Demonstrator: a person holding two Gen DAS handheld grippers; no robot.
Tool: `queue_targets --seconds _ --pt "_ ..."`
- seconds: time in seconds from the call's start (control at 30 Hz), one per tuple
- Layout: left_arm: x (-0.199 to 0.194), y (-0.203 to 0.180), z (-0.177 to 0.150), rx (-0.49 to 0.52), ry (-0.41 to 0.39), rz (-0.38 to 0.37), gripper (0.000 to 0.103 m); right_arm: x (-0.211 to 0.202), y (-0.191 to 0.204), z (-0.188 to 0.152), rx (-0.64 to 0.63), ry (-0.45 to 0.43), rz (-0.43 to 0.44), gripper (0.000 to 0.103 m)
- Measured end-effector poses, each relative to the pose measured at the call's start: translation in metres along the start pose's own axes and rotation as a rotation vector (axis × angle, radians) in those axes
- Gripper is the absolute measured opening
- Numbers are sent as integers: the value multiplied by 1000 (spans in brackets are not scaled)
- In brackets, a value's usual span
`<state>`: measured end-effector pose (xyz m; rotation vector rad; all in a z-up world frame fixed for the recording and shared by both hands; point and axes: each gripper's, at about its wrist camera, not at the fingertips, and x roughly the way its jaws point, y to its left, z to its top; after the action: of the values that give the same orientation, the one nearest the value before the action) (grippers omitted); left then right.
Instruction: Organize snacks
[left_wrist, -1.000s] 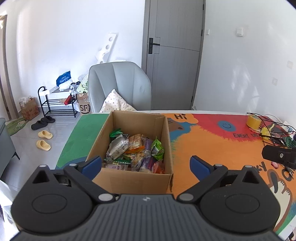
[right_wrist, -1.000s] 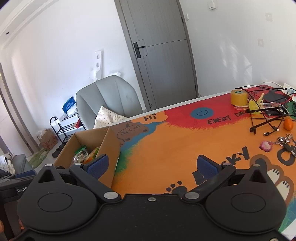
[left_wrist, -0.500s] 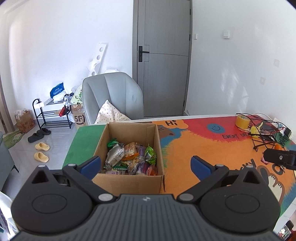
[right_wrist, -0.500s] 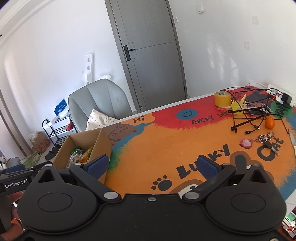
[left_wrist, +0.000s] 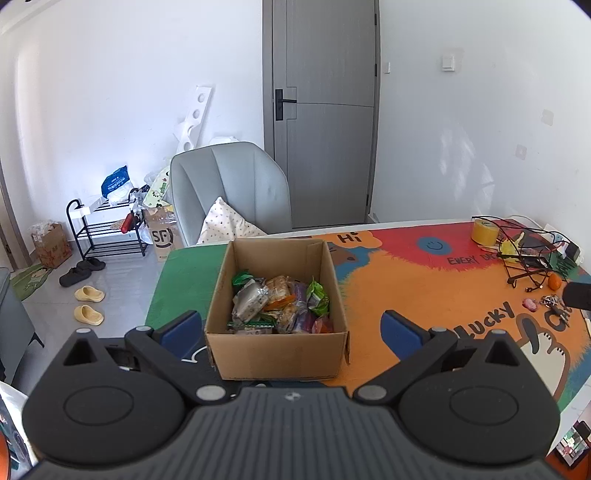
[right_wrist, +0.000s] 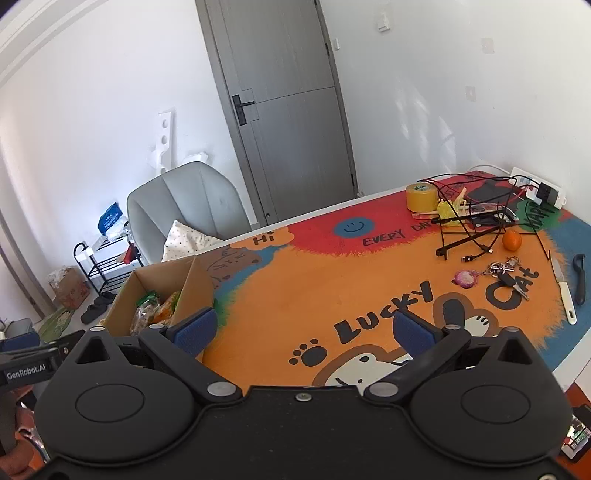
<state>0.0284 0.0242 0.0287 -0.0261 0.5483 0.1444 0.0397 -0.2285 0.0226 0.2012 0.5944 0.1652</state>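
An open cardboard box (left_wrist: 277, 352) stands on the colourful table mat (left_wrist: 424, 288), holding several wrapped snacks (left_wrist: 280, 304). My left gripper (left_wrist: 291, 328) is open and empty, held back above the box's near wall. In the right wrist view the box (right_wrist: 147, 280) sits at the left with snacks (right_wrist: 155, 306) showing inside. My right gripper (right_wrist: 303, 328) is open and empty above the orange part of the mat (right_wrist: 314, 280), to the right of the box.
At the table's right end lie a yellow tape roll (right_wrist: 421, 197), a black wire rack with cables (right_wrist: 476, 221), an orange (right_wrist: 511, 240), keys (right_wrist: 504, 273), a knife (right_wrist: 563, 291) and a power strip (right_wrist: 541, 188). A grey chair (left_wrist: 229, 195) stands behind the table.
Both grippers have pulled back and up from the table. The box looks smaller and farther, and more of the mat's right end is in view. Both stay open.
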Motion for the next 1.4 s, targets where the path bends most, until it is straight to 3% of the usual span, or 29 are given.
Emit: queue_targets --seconds 0.47,1.4 --pt "1 9 -1 5 33 10 103 -6 0 -1 -27 25 39 103" --pt "6 7 -4 11 61 -17 103 1 2 -5 -59 58 30 103"
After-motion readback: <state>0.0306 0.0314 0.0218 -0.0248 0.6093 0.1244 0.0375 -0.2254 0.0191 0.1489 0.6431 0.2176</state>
